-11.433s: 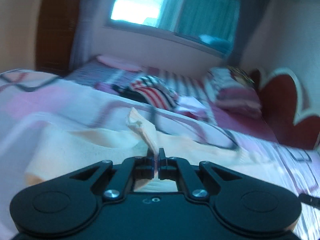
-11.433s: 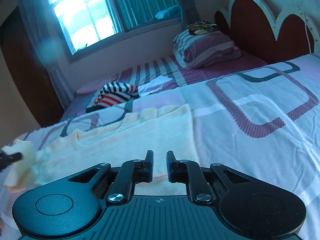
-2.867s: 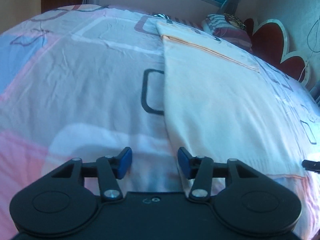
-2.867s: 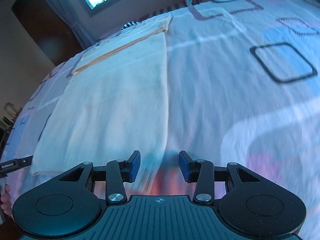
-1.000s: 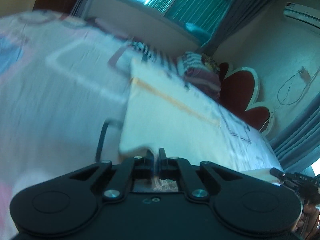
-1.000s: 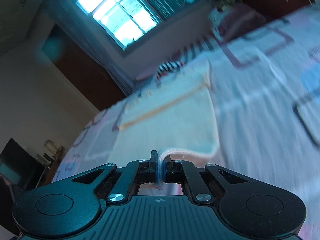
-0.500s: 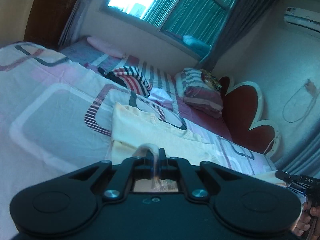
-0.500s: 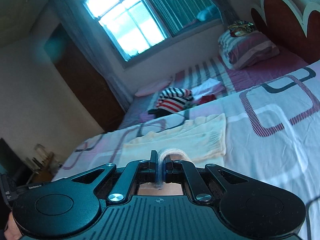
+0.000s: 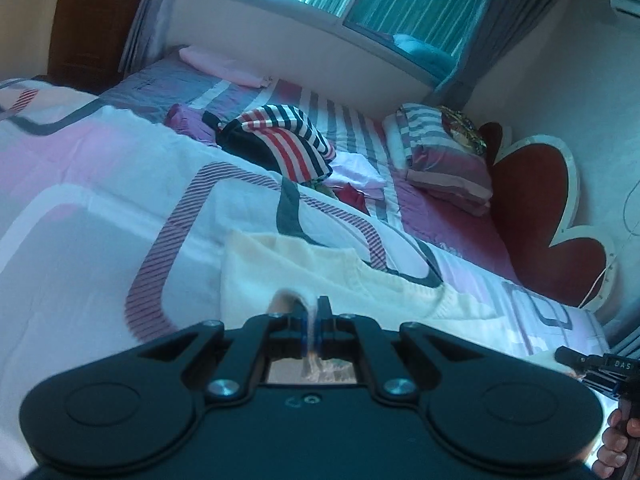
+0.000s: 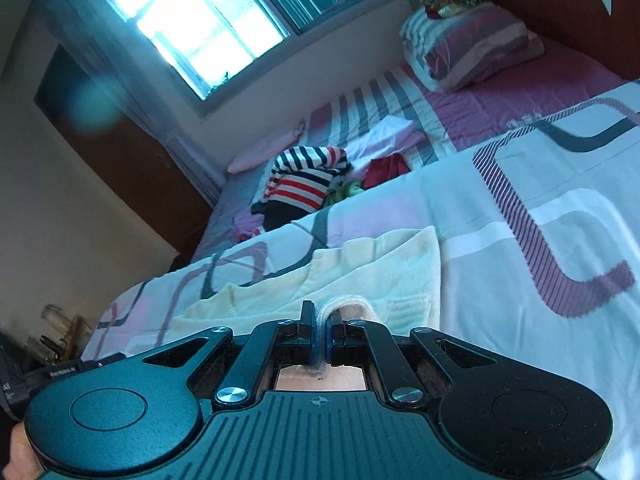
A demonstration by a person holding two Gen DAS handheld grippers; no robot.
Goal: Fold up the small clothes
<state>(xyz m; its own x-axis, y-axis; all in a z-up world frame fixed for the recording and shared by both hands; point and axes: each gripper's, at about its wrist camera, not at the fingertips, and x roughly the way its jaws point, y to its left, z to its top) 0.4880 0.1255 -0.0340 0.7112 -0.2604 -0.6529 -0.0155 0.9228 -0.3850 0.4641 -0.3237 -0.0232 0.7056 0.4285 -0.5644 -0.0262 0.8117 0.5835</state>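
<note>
A cream knit top (image 9: pixel 312 276) lies on the patterned bedspread (image 9: pixel 100 208), its far part with the neckline flat in front of both cameras. My left gripper (image 9: pixel 313 322) is shut on the top's near hem, which loops up between the pads. In the right wrist view the same cream top (image 10: pixel 360 276) spreads ahead, and my right gripper (image 10: pixel 319 334) is shut on a folded ribbed edge of it. The right gripper's tip (image 9: pixel 592 364) shows at the right edge of the left wrist view, held by a hand (image 9: pixel 618 444).
A pile of clothes with a striped red, white and navy garment (image 9: pixel 280 148) sits beyond the bedspread's far edge. A striped pillow (image 9: pixel 440 164) lies by the red headboard (image 9: pixel 540 220). A window (image 10: pixel 192 28) and a wooden door (image 9: pixel 96 20) stand behind.
Both grippers have carried the top's near edge across the bed toward its neckline end, so less flat cloth shows ahead. The clothes pile and pillow now look nearer.
</note>
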